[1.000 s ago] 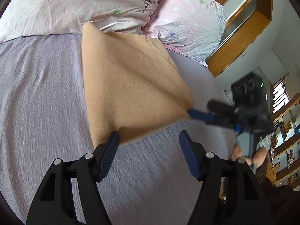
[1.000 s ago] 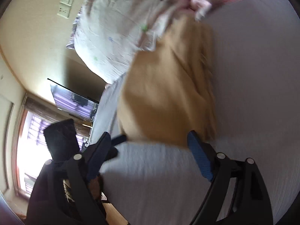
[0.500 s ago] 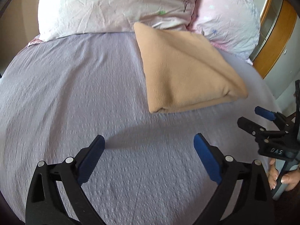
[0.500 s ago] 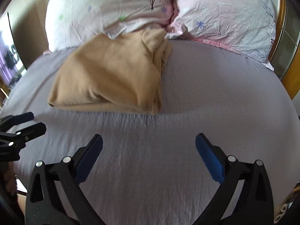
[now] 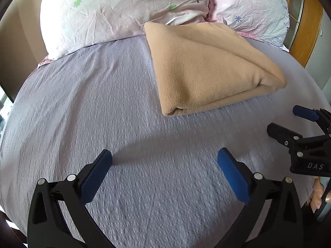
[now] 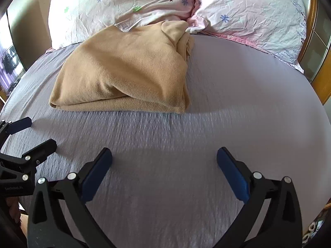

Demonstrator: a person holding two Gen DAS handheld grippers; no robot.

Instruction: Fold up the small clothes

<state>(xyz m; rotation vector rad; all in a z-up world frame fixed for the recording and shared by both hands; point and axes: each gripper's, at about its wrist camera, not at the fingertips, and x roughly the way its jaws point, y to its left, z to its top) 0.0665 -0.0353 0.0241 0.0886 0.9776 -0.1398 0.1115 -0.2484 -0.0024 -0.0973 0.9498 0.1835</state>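
Observation:
A tan fleece garment (image 5: pixel 209 68) lies folded into a thick bundle on the lilac bed sheet (image 5: pixel 93 107), its far end against the pillows. It also shows in the right wrist view (image 6: pixel 128 70). My left gripper (image 5: pixel 164 161) is open and empty, hovering over bare sheet well in front of the garment. My right gripper (image 6: pixel 164 159) is open and empty too, over bare sheet short of the garment. Each gripper shows in the other's view: the right one (image 5: pixel 289 124) at the right edge, the left one (image 6: pixel 31 134) at the left edge.
Two floral pillows (image 5: pixel 115 6) (image 6: pixel 248 10) lie along the head of the bed. A wooden frame (image 5: pixel 304 26) stands at the right. The sheet curves down to the bed edges at both sides.
Both grippers have let go of the garment and pulled back toward the near edge of the bed. The garment now lies folded and still; the views have levelled out.

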